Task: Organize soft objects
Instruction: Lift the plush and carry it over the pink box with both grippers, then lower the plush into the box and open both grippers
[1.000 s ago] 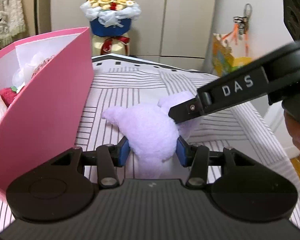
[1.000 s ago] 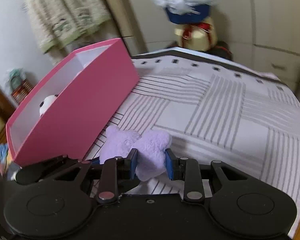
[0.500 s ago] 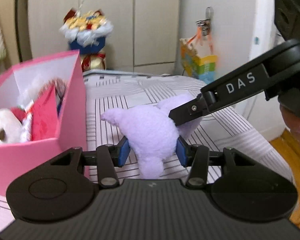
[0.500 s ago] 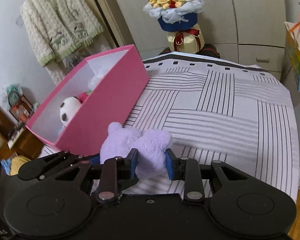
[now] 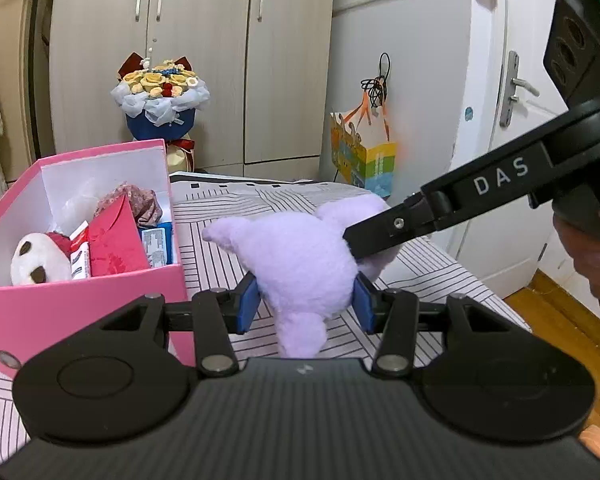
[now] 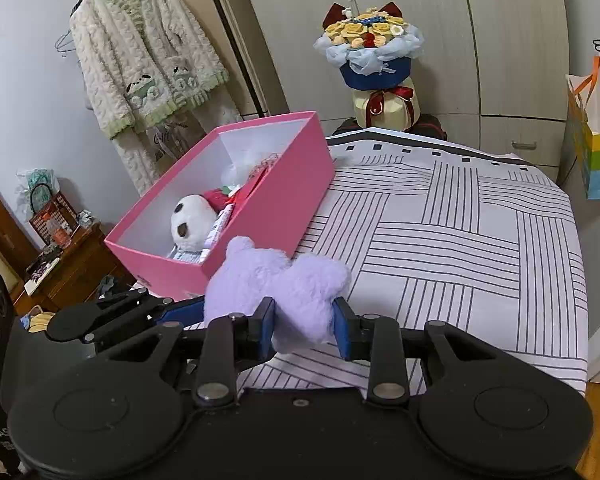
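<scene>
A lilac plush toy (image 5: 300, 256) hangs above the striped bed, held from two sides. My left gripper (image 5: 306, 305) is shut on its lower body, blue pads pressed into the fur. My right gripper (image 6: 304, 330) grips another lobe of the plush toy (image 6: 276, 284); its jaws are opening slightly, with the fur still filling the gap between the pads. One right finger (image 5: 392, 228) reaches in from the right in the left wrist view. The open pink box (image 5: 80, 304) stands just left of the toy, holding a panda plush (image 5: 36, 264) and red items.
The pink box (image 6: 276, 200) sits at the left edge of the striped bed cover (image 6: 460, 240). A bouquet (image 6: 372, 48) stands beyond the bed, with a gift bag (image 5: 364, 156) hanging at the right. A cardigan (image 6: 140, 64) hangs at left above a wooden cabinet (image 6: 72, 256).
Both grippers have risen with the lilac plush and moved back along the box. The box's inside, hidden behind its wall before, now shows from above.
</scene>
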Demonstrator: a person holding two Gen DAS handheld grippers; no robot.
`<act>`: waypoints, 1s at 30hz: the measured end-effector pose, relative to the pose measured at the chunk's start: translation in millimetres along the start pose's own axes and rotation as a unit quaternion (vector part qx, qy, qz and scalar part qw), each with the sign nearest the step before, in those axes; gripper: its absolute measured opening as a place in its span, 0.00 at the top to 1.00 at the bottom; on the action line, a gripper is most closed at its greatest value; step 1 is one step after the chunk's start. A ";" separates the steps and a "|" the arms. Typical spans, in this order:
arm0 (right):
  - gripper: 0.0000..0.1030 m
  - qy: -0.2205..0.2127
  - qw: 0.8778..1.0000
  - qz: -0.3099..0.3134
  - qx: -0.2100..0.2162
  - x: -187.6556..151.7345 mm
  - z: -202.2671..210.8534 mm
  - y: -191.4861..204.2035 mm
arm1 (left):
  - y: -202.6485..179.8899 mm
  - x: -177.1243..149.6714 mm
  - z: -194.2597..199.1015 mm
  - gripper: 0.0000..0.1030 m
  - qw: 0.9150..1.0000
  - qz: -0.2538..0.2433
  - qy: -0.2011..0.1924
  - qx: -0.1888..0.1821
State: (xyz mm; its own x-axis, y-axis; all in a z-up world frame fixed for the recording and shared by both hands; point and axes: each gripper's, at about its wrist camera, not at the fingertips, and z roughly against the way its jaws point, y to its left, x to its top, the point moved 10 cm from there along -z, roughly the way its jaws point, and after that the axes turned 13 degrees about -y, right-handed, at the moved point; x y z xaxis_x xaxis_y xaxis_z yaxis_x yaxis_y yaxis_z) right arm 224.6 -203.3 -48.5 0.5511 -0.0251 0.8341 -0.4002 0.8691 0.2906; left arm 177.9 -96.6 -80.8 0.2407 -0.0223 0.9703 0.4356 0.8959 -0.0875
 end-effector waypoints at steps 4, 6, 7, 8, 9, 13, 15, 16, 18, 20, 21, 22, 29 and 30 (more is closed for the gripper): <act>0.64 -0.003 1.000 0.013 -0.001 2.5 8.9 16.8 | 1.9 8.1 14.6 0.55 1.000 -0.008 -0.007 0.007; 0.64 -0.009 1.000 0.020 0.003 7.3 12.4 26.6 | 6.2 15.0 23.2 0.55 1.000 -0.008 -0.016 0.012; 0.64 -0.013 1.000 0.024 0.005 10.3 13.2 31.7 | 9.8 19.2 27.4 0.55 1.000 -0.006 -0.022 0.016; 0.64 -0.017 0.999 0.026 0.007 14.8 13.1 37.3 | 14.5 22.7 30.1 0.55 0.999 -0.005 -0.027 0.020; 0.64 -0.019 0.999 0.028 0.009 19.4 11.5 42.6 | 19.2 26.4 32.3 0.54 0.999 -0.005 -0.032 0.025; 0.63 -0.028 0.998 0.056 0.024 39.9 -4.9 67.7 | 45.8 43.1 36.6 0.54 0.997 -0.010 -0.045 0.054; 0.63 -0.026 0.998 0.052 0.039 52.3 -20.0 75.9 | 63.0 51.5 33.7 0.54 0.997 -0.018 -0.043 0.065; 0.63 -0.025 0.997 0.051 0.046 56.6 -26.6 79.1 | 72.1 55.3 31.7 0.54 0.997 -0.017 -0.041 0.068; 0.62 -0.026 0.997 0.045 0.060 66.9 -42.9 86.3 | 91.0 63.6 26.9 0.54 0.996 -0.020 -0.036 0.075; 0.62 -0.027 0.996 0.048 0.074 76.2 -61.0 92.9 | 110.8 71.2 20.7 0.54 0.996 -0.023 -0.030 0.082; 0.62 -0.027 0.995 0.045 0.080 80.6 -69.6 95.1 | 118.6 74.2 17.9 0.54 0.996 -0.025 -0.027 0.085; 0.62 -0.027 0.995 0.046 0.084 83.5 -77.7 97.9 | 127.7 76.9 13.6 0.54 0.996 -0.024 -0.022 0.088; 0.62 0.005 0.993 0.022 0.116 112.3 -147.1 98.1 | 188.5 86.1 -28.2 0.54 0.996 -0.009 0.009 0.091; 0.62 0.010 0.993 0.017 0.116 114.1 -155.6 97.0 | 194.0 85.4 -34.1 0.54 0.996 -0.011 0.013 0.092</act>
State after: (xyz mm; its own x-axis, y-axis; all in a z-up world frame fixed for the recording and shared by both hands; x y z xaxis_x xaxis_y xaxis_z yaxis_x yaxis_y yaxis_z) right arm 362.6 -45.0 1.9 0.5487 0.0138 0.8359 -0.5751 0.7319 0.3655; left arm 312.5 60.2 -22.5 0.2564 -0.0532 0.9651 0.2751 0.9612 -0.0201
